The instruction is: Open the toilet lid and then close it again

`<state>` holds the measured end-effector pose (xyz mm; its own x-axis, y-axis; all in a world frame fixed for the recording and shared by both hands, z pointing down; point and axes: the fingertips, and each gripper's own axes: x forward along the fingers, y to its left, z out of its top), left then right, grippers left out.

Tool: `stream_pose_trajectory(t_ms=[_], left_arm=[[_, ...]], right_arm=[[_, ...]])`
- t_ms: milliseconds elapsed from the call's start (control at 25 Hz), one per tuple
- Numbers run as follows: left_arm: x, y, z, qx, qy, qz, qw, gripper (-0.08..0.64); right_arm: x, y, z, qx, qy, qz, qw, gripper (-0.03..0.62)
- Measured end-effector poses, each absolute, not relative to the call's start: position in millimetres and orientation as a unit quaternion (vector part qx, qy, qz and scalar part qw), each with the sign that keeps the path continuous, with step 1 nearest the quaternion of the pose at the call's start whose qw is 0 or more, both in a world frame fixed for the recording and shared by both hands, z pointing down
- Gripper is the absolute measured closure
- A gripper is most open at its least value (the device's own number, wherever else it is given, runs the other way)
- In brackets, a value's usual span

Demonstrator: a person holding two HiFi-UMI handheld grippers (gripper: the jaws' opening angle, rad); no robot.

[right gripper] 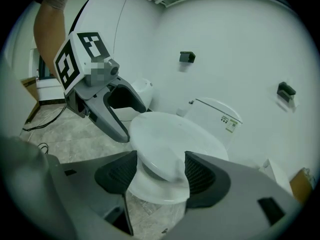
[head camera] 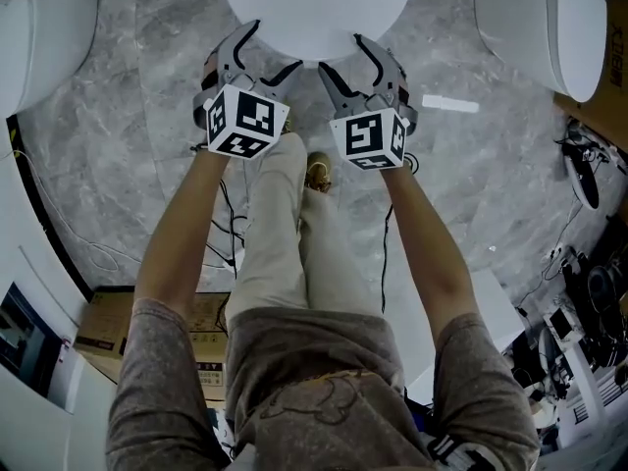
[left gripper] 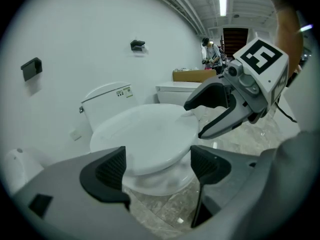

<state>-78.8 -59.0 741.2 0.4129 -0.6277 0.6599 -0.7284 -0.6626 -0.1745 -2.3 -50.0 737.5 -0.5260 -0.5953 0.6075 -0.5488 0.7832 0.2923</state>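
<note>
Well, the toilet lid (head camera: 314,8) lies flat on its bowl, shut, with no lifting begun yet. Both grippers sit at the lid's front rim, side by side: the left gripper (head camera: 273,49) at its left front, the right gripper (head camera: 343,57) at its right front. Each has its jaws spread wide with the rim showing between the pads, and neither is pinching it.

My first worry is grip. That lid looks glossy and rounded, so a shallow bite on the lip could slide off partway up and let it slam. The two grippers are also near each other and could knock together as they close. Behind the lid stands the cistern (right gripper: 215,116), and a hard swing would bang the lid against it. Cables (head camera: 385,248) trail on the floor back from the lid, by the person's feet, which is a trip risk.
</note>
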Motion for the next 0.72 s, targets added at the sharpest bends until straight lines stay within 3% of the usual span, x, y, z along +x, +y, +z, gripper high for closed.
stream_pose_trajectory(t_ms=[480, 720], left_arm=[[-83.9, -132.7, 582.5, 0.863, -0.403, 0.301, 0.043, 0.161], [-81.4, -179.7, 529.4, 0.874, -0.378, 0.302, 0.036, 0.163]], right_arm=[[-8.9, -121.9, 582.3, 0.346, -0.889, -0.037, 0.299, 0.302], [-7.9, -168.5, 531.3, 0.338, -0.887, -0.006, 0.314, 0.304]])
